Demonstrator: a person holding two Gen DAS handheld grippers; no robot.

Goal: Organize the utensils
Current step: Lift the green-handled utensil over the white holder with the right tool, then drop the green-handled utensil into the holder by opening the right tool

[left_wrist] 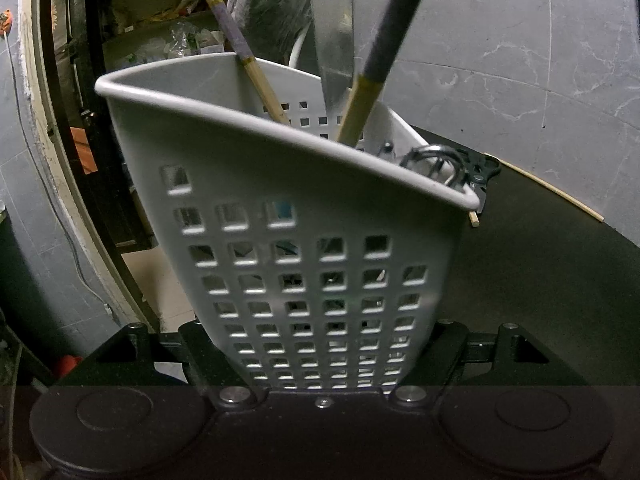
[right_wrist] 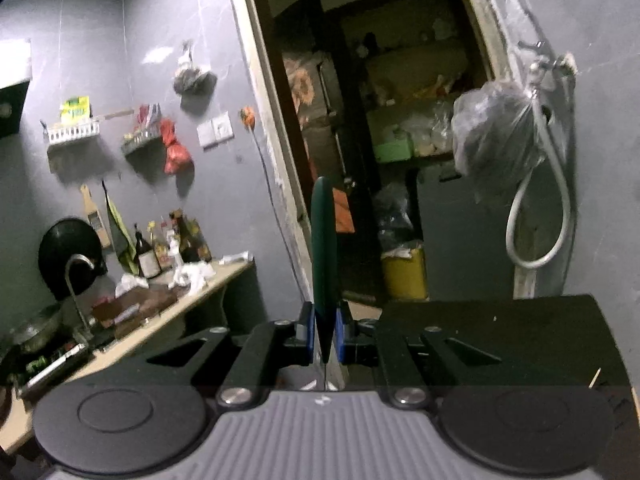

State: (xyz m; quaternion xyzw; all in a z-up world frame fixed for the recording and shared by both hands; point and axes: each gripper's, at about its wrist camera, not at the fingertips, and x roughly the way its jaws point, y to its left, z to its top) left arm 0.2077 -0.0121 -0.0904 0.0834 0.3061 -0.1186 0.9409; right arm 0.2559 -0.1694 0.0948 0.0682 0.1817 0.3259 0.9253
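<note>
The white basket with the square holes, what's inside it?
Two chopsticks and a metal blade stick up from the white basket; black scissors lie at its rim. The bottom is hidden.

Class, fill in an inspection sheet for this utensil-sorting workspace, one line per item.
Surface: dark table, one loose chopstick on it.
Job's things: grey perforated utensil basket holding chopsticks and a dark-handled tool.
Clutter: counter crowded with bottles.
Grippers: left gripper shut on the basket; right gripper shut on a green-handled utensil.
Cables: wall cord; grey hose.
Surroundings: grey walls, open doorway.
</note>
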